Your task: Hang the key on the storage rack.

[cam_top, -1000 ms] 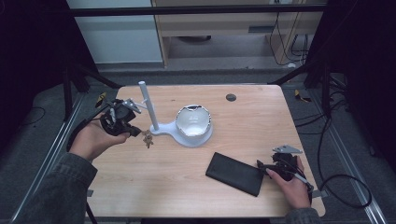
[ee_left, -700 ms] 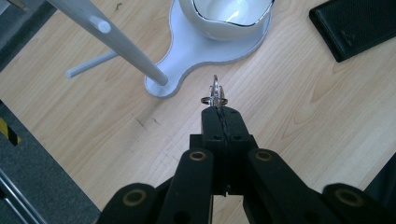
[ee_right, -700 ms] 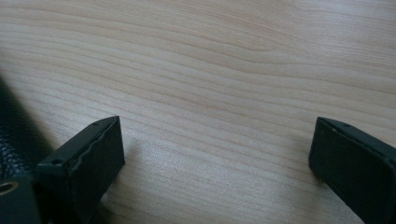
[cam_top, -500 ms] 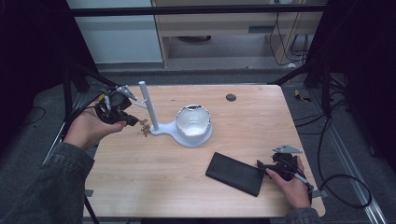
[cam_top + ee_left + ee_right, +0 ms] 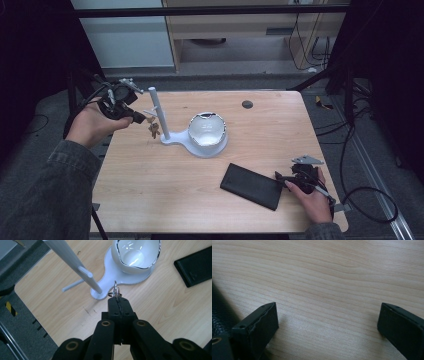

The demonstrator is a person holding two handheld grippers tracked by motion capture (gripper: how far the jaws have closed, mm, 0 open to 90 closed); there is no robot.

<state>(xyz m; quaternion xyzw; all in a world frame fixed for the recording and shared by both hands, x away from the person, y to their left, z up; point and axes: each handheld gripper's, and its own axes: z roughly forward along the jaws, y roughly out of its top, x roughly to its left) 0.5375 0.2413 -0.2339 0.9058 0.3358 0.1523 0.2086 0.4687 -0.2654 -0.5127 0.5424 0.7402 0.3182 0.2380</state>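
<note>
At 9 o'clock of the white stand (image 5: 159,114), L gripper (image 5: 139,119) clamps the key ring (image 5: 115,291); R gripper (image 5: 327,322) jaws apart.

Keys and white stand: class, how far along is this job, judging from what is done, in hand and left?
Done: the left hand-held gripper is shut on the key ring, with the keys hanging clear of the table. In hand: they hang beside the white stand. Left: probably hooking the ring onto a peg. The right hand-held gripper rests open by the black wallet.
</note>
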